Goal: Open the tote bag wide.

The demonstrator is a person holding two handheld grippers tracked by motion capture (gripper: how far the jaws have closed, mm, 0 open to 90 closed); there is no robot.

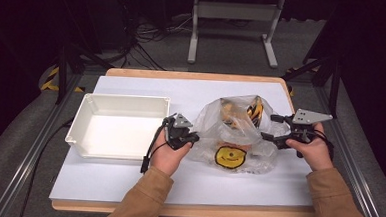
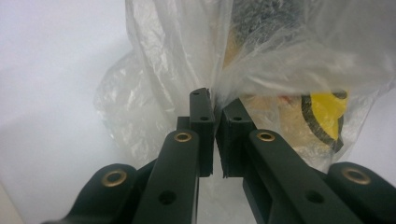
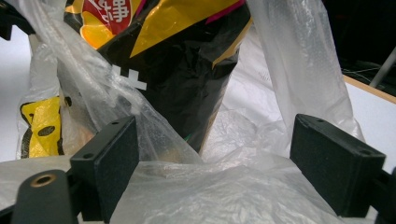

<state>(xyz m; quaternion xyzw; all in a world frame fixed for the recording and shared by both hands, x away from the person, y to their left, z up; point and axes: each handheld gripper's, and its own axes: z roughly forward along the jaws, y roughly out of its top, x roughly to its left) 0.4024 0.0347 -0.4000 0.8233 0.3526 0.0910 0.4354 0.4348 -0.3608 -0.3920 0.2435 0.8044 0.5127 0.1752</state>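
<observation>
Two grippers flank the plastic bag (image 1: pixel 237 136): left gripper (image 2: pixel 214 135) pinches it (right gripper (image 3: pixel 224 168) spread).

Empty white bin (image 1: pixel 117 129) on white tabletop (image 1: pixel 127 180); perhaps cables (image 1: pixel 149 36) behind.

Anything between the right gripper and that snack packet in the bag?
Yes. The clear plastic bag lies bunched between the right gripper's open jaws, in front of the black-and-yellow snack packet. The left gripper is shut on the bag's film at the other side.
</observation>
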